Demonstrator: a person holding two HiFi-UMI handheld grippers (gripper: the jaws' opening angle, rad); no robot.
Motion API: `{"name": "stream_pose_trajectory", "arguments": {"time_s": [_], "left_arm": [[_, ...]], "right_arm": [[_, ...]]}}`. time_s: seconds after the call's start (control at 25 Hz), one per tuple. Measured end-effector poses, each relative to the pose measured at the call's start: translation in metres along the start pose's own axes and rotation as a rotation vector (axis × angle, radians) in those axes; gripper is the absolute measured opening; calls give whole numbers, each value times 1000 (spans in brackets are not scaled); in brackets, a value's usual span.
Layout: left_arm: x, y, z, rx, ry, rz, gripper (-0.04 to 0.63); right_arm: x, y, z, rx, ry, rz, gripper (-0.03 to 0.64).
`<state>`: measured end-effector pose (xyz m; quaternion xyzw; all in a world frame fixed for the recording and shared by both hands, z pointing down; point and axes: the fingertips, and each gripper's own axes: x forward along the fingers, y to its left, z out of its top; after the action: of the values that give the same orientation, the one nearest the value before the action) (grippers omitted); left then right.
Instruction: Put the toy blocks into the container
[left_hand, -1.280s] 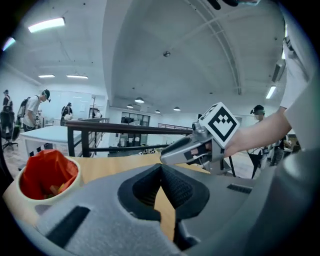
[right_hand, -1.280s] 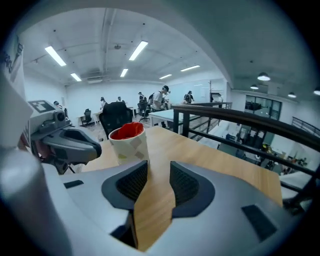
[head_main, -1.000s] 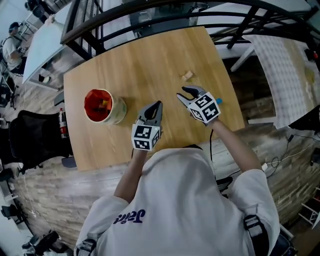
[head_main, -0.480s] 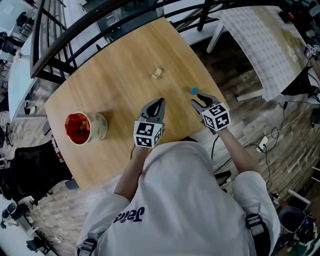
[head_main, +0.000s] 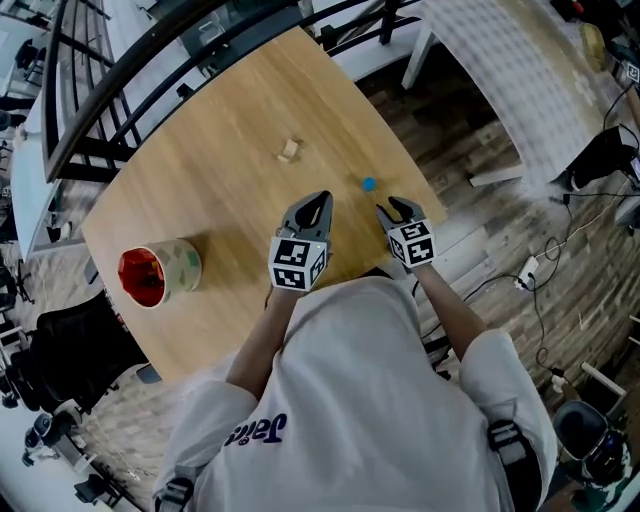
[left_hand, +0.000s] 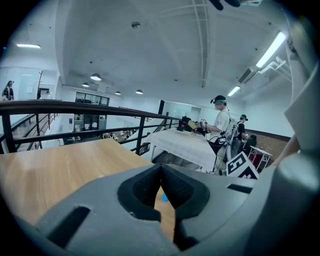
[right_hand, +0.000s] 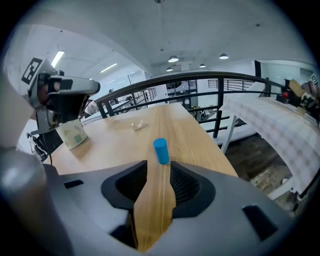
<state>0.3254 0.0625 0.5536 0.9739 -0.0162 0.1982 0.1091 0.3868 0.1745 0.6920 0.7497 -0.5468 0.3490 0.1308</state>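
Right gripper (head_main: 396, 208) has swung in behind blue block (head_main: 369, 184) near table's (head_main: 220, 150) right edge | jaws half apart, block just ahead | left gripper (head_main: 318, 200) closed, empty | step: approach; next: advance, close, carry to container (head_main: 160, 272) at left edge.

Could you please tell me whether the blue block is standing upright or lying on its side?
Upright: the right gripper view shows the blue block standing on end on the table, its round top facing up.
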Motion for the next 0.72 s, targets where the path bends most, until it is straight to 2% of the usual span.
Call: {"name": "stream_pose_trajectory", "arguments": {"time_s": [0.16,0.36,0.72], "left_arm": [[16,2,5,-2,9,18,8],[18,6,6,1,26,45,8],[-11,30,-6,-25,6,106,8]], "right_arm": [[32,-5,-1,-3,8,-21,137],[61,-2,7,-36,24,-5,140],[78,-4,16,-65,48,-32,140]]}}
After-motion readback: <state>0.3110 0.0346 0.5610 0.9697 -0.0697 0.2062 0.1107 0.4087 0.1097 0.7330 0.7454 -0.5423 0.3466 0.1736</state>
